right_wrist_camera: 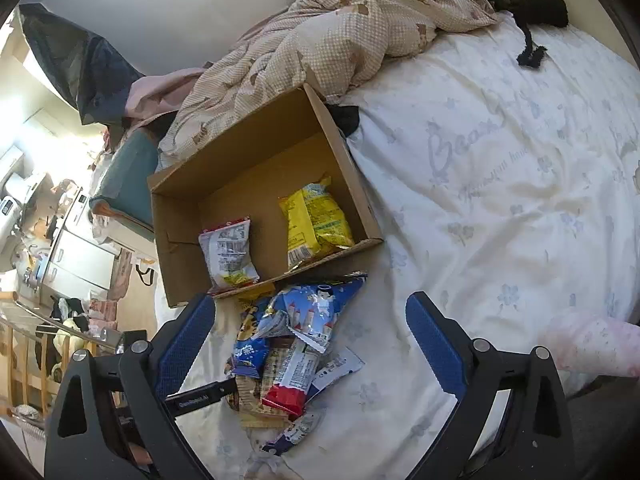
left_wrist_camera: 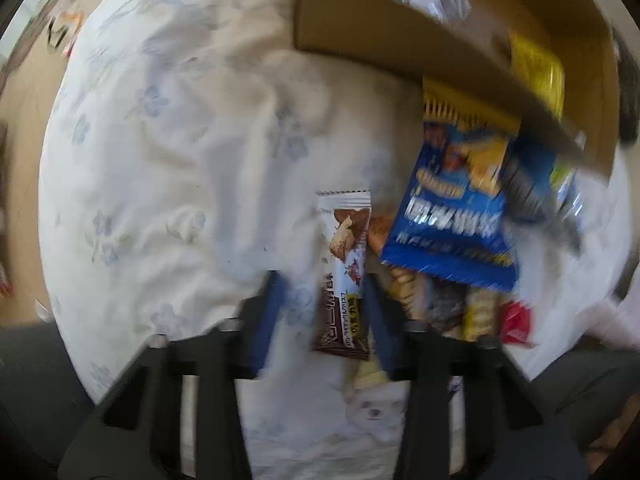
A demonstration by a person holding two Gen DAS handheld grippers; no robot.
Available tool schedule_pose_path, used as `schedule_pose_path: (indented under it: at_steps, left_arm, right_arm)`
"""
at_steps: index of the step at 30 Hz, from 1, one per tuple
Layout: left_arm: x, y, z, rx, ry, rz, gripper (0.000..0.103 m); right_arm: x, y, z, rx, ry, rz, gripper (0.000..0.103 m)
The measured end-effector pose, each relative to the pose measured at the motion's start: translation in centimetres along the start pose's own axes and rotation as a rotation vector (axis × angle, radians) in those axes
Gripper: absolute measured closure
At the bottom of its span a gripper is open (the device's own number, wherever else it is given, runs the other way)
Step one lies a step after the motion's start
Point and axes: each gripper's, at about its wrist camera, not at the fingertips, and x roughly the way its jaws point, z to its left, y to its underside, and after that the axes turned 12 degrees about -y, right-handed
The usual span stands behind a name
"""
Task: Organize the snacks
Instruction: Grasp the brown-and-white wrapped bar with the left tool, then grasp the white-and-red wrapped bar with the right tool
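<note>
Bracketing one snack bar [left_wrist_camera: 343, 276], left gripper [left_wrist_camera: 326, 316] points down at the bedsheet [left_wrist_camera: 160, 160], jaws part-way in, nothing gripped. Right pad is at the bar's edge, left pad has sheet showing between it and the wrapper. Frame is smeared, so contact is a guess.

Risks:
- left pad bunches sheet into the pinch
- right pad sits over the pile's edge, could snag a neighbouring packet
- flat, slick wrapper may buckle or slide out

The bar lies flat, long axis running up the left view, crimped end away from the camera; jaws close across its narrow width. It's at the pile's left edge, beside the blue bag [left_wrist_camera: 452, 216], just short of the cardboard box [left_wrist_camera: 400, 40].

Right gripper [right_wrist_camera: 308, 340] is wide open and empty above the pile.
</note>
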Motion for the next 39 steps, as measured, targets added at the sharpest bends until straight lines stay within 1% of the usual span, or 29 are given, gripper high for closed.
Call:
schedule_pose_path:
  at_steps: [1, 2, 3, 5, 7, 8, 11, 12, 14, 15, 16, 17, 18, 20, 23, 26, 30, 33, 35, 39]
  left_arm:
    - [0.2, 0.1, -0.2, 0.025, -0.022, 0.000, 0.090]
    - [0.2, 0.1, 0.1, 0.010, -0.002, 0.002, 0.090]
    - [-0.1, 0.2, 0.3, -0.004, -0.004, 0.001, 0.090]
    - [-1.9, 0.4, 0.8, -0.012, -0.011, -0.055, 0.090]
    - [-3.5, 1.0, 1.6, -0.034, 0.002, -0.093, 0.090]
    - [-4.7, 1.4, 2.1, -0.049, 0.011, -0.120, 0.090]
    - [-6.8, 2.0, 3.0, -0.074, 0.028, -0.169, 0.090]
    - [-7.5, 2.3, 3.2, -0.087, 0.032, -0.187, 0.090]
    - [-8.5, 2.3, 3.7, -0.105, 0.038, -0.214, 0.090]
    - [-8.7, 2.8, 3.8, -0.110, 0.042, -0.220, 0.090]
    - [-8.7, 2.3, 3.8, -0.115, 0.047, -0.223, 0.090]
    - [-8.9, 2.3, 4.0, -0.115, 0.050, -0.228, 0.090]
    - [-8.9, 2.3, 3.8, -0.111, 0.048, -0.231, 0.090]
    - [-9.0, 1.4, 4.6, -0.104, 0.047, -0.233, 0.090]
    - [-8.9, 1.1, 4.5, -0.097, 0.055, -0.231, 0.090]
    - [-8.6, 0.8, 4.3, -0.083, 0.060, -0.229, 0.090]
    - [-8.1, 0.6, 3.8, -0.074, 0.051, -0.228, 0.090]
    - [-8.1, 0.5, 3.9, -0.080, 0.052, -0.226, 0.090]
    - [-8.1, 0.5, 4.0, -0.082, 0.056, -0.224, 0.090]
    - [-8.2, 0.6, 4.1, -0.081, 0.054, -0.231, 0.090]
  right_arm:
    - [0.1, 0.0, 0.0, 0.001, 0.001, 0.005, 0.005]
    - [0.3, 0.0, -0.1, 0.005, -0.001, 0.014, 0.005]
    - [0.4, 0.0, -0.1, 0.008, -0.006, 0.018, 0.005]
    - [0.5, 0.1, -0.1, 0.004, 0.011, 0.018, 0.005]
    - [0.6, 0.2, -0.1, -0.007, 0.030, 0.026, 0.005]
    - [0.8, 0.3, -0.2, -0.007, 0.032, 0.042, 0.005]
    - [2.2, 0.8, -0.7, 0.011, 0.045, 0.125, 0.005]
    - [3.0, 1.1, -1.0, 0.038, 0.014, 0.180, 0.006]
    - [4.4, 1.8, -1.5, 0.099, -0.065, 0.262, 0.020]
    - [5.4, 2.2, -1.5, 0.114, -0.075, 0.312, 0.035]
    - [6.2, 2.6, -1.5, 0.113, -0.059, 0.353, 0.049]
    - [7.1, 2.9, -1.6, 0.113, -0.054, 0.392, 0.054]
    - [8.2, 3.3, -1.7, 0.130, -0.064, 0.439, 0.057]
    - [9.4, 3.6, -1.8, 0.147, -0.068, 0.478, 0.057]
    - [11.1, 3.8, -1.6, 0.127, -0.030, 0.500, 0.057]
    - [12.8, 4.3, -1.3, 0.070, 0.046, 0.531, 0.054]
    - [14.3, 4.8, -1.1, 0.052, 0.048, 0.560, 0.054]
    - [14.4, 5.1, -0.8, 0.038, 0.043, 0.571, 0.054]
    - [14.3, 5.2, -0.6, 0.030, 0.040, 0.577, 0.064]
    - [12.8, 5.7, -0.5, 0.025, 0.030, 0.577, 0.068]
